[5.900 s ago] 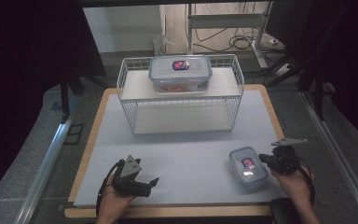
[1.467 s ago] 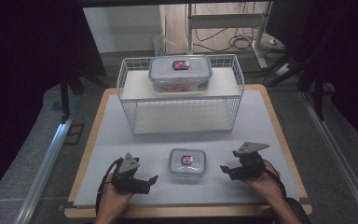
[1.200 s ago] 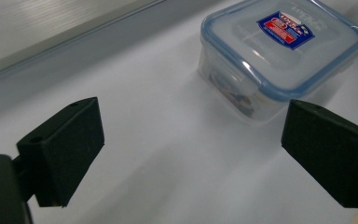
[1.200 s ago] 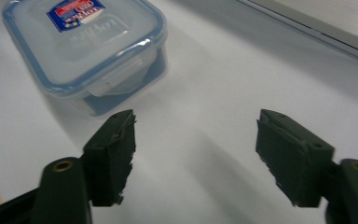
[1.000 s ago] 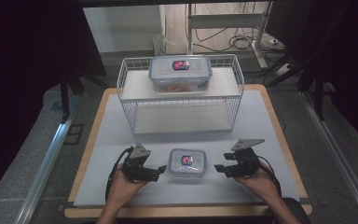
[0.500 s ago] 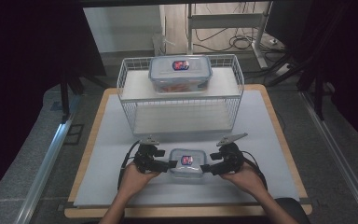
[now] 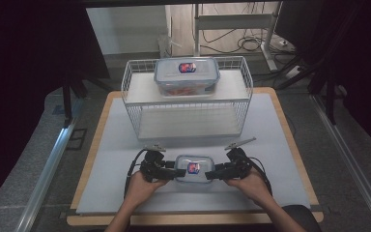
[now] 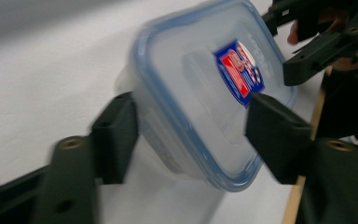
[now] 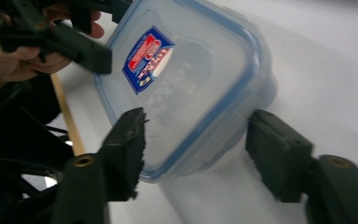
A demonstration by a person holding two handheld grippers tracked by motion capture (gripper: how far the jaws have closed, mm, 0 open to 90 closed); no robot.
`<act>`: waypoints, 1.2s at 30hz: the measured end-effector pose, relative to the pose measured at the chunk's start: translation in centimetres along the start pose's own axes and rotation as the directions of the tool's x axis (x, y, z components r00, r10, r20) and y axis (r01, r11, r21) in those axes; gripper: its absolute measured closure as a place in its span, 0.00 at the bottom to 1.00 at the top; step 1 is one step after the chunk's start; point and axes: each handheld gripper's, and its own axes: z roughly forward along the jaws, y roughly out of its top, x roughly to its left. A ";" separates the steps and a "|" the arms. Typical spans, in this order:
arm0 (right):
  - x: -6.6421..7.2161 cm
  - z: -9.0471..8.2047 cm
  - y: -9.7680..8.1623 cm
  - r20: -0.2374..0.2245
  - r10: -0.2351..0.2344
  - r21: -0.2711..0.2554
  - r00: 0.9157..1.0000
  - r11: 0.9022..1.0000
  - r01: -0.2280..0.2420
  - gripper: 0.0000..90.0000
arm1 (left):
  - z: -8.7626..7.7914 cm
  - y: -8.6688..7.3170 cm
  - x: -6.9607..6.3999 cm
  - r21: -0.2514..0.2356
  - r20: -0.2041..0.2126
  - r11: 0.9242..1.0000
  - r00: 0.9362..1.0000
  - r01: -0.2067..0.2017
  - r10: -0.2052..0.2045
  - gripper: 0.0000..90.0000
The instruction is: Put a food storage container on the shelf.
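Two tongs flank the small lidded box (image 7: pixel 193 167) on the bench (image 7: pixel 280 130) near its front edge: left tongs (image 7: pixel 176 172) and right tongs (image 7: pixel 212 174) have just been closing, jaws straddling its ends, contact unclear

Two black grippers, left gripper (image 7: pixel 173 172), right gripper (image 7: pixel 211 174), blocky jaws with brass-coloured screws, grey three-cornered top plates, black trailing cables, bare forearms

grey-topped table (image 7: pixel 280 145): wire rack (image 7: pixel 140 116) (rear), small container (image 7: pixel 193 166) front.
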 end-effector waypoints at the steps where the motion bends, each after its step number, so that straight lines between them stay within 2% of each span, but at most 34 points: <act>1: 0.0 -0.2 -0.1 -0.008 0.005 -0.009 1.000 1.000 -0.005 0.49 | -0.1 -0.2 0.0 -0.009 0.008 1.000 1.000 0.003 -0.003 0.46; 5: -0.1 -0.3 -0.4 -0.030 0.019 -0.022 0.999 1.000 -0.020 0.52 | -0.4 -0.7 -0.1 -0.007 0.016 1.000 1.000 0.017 -0.017 0.48; 7: -0.1 -0.4 -0.5 -0.030 0.019 -0.024 0.999 1.000 -0.020 0.54 | -0.4 -0.9 0.0 -0.005 0.034 0.999 0.999 0.034 -0.034 0.49; 11: -0.5 -0.5 -0.8 -0.072 0.061 -0.050 0.996 0.997 -0.065 0.59 | -0.9 -1.5 0.5 -0.028 0.087 0.996 0.993 0.080 -0.077 0.56; 14: -0.7 -0.5 -0.8 -0.094 0.081 -0.055 0.992 0.995 -0.087 0.60 | -1.0 -1.7 0.7 -0.034 0.102 0.994 0.990 0.103 -0.099 0.58; 20: -0.7 -0.5 -1.0 -0.101 0.089 -0.067 0.991 0.993 -0.096 0.61 | -1.1 -1.7 0.7 -0.039 0.105 0.992 0.987 0.123 -0.118 0.59; 28: -0.7 -0.7 -1.1 -0.124 0.101 -0.102 0.987 0.988 -0.114 0.64 | -1.3 -1.6 0.5 -0.051 0.084 0.988 0.987 0.144 -0.140 0.59; 36: -0.5 -1.2 -0.6 -0.127 0.088 -0.138 0.988 0.985 -0.106 0.65 | -1.7 -0.8 0.0 -0.078 0.061 0.990 0.991 0.121 -0.117 0.58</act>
